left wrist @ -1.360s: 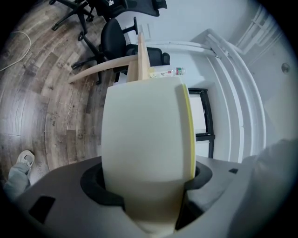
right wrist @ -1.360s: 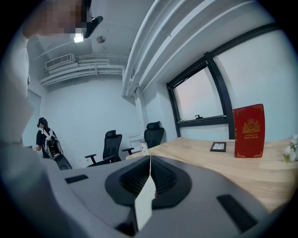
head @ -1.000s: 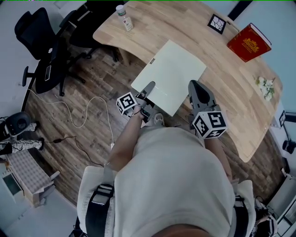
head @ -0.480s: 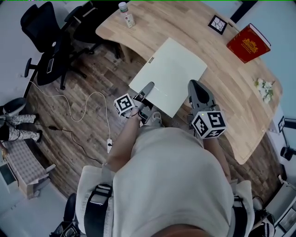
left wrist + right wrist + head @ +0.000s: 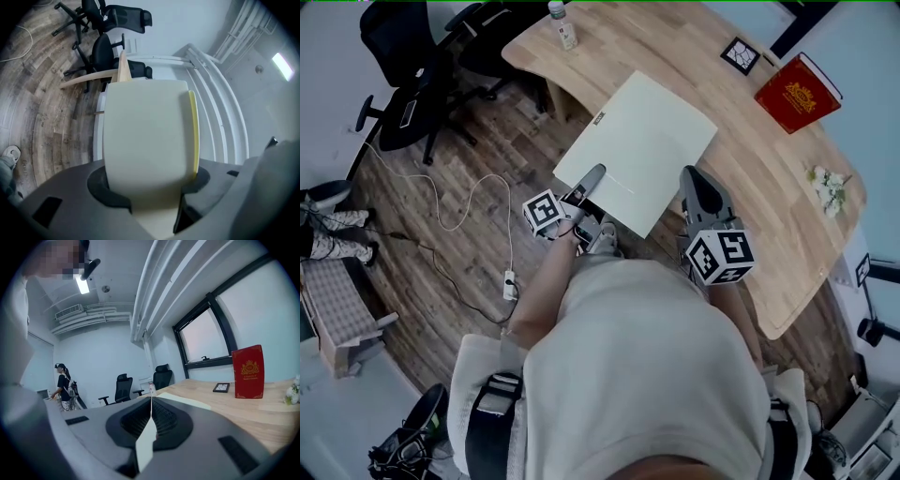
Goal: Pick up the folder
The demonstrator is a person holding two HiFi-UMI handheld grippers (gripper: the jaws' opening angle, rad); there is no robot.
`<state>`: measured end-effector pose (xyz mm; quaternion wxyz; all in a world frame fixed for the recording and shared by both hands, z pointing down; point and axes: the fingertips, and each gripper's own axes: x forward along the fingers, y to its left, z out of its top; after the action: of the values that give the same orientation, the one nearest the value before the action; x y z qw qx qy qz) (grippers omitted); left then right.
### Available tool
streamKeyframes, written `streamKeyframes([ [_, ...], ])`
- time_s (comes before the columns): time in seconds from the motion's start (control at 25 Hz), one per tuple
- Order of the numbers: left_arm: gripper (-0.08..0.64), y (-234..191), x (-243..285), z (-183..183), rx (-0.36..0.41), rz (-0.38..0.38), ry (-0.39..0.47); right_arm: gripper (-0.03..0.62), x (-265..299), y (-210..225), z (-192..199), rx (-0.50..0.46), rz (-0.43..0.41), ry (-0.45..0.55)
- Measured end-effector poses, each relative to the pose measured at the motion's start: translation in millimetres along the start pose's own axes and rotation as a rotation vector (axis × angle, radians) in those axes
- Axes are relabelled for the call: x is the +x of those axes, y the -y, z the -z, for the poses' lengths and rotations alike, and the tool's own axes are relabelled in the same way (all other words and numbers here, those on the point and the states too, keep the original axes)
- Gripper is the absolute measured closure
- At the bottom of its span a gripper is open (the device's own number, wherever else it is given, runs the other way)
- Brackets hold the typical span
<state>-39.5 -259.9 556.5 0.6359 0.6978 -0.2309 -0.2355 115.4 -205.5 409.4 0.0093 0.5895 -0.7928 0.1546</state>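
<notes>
Both grip the folder (image 5: 639,142) at its near edge: the left hand-held gripper (image 5: 591,178), its jaws having just been closing on it, and the right hand-held gripper (image 5: 694,186). It overhangs the table (image 5: 769,178); lifting it fully clear seems left.

The folder (image 5: 642,141) is a flat, pale cream rectangle with a small dark tab at its far left corner and a thin yellow strip along one edge. It lies askew over the wooden tabletop's near edge, its left part out past that edge above the floor. Its near edge is clamped at two places: by the left gripper (image 5: 589,180), whose jaws have just been closing on it, and by the right gripper (image 5: 692,183), which sees it edge-on.
</notes>
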Motion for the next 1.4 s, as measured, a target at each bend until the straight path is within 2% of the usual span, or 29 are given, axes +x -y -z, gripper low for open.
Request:
streamKeyframes([
  [0.64,0.281,46.1,-47.1,42.1,-0.029,0.061,0.162,0.574,-67.8,-2.9,5.1,-0.036,-0.062,0.002],
  [1.16,0.281,61.6,-82.2,84.0,-0.043,0.080,0.261,0.574,-125.0,0.4,19.6,-0.060,-0.076,0.008],
  [1.4,0.281,72.9,-99.2,101.4,-0.043,0.091,0.279,0.574,-144.6,-2.7,23.4,-0.079,-0.082,0.014],
])
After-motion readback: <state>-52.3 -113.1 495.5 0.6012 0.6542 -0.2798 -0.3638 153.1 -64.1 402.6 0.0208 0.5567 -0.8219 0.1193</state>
